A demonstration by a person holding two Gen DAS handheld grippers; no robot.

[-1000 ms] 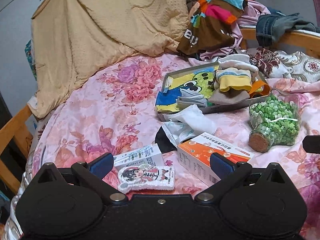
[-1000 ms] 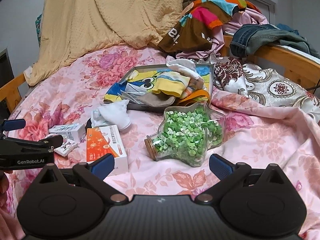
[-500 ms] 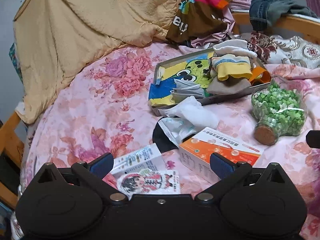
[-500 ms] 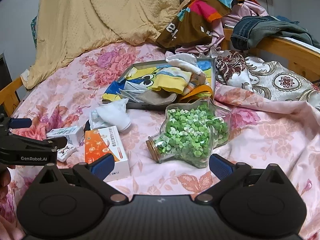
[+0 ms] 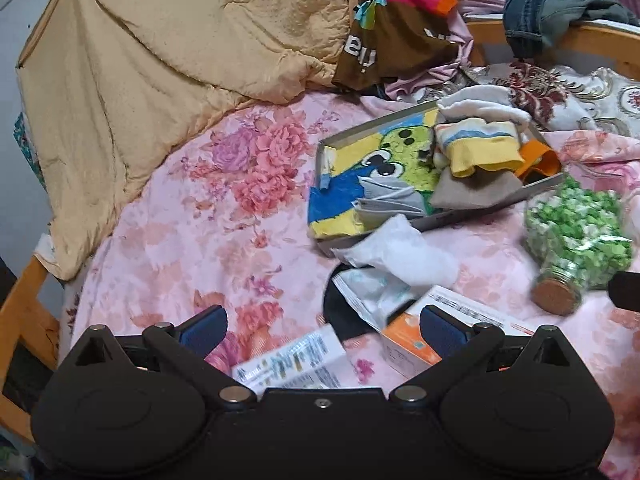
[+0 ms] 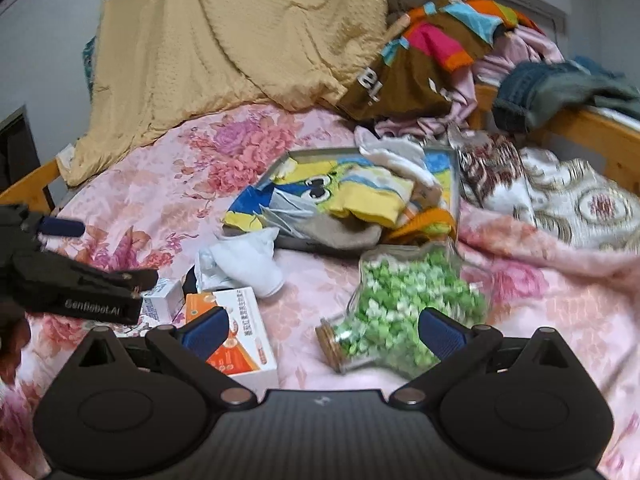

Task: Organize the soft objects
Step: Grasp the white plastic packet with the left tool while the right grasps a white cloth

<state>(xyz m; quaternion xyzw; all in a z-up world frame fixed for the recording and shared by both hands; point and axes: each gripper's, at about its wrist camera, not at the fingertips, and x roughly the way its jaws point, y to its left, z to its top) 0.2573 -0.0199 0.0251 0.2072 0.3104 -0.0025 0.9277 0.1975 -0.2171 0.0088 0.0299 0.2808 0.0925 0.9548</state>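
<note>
"GenRobot.AI" lettering on left gripper (image 6: 120, 276), jaws apart.

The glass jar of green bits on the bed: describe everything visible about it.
The glass jar is clear, with lobed, star-like sides, packed with small green and white pieces. A round cork stopper plugs its short neck. It lies on its side on the pink floral bedspread, neck pointing toward the cameras, just in front of the shallow tray of folded fabrics. Whether it touches the tray is unclear. Neither gripper touches it.
</note>
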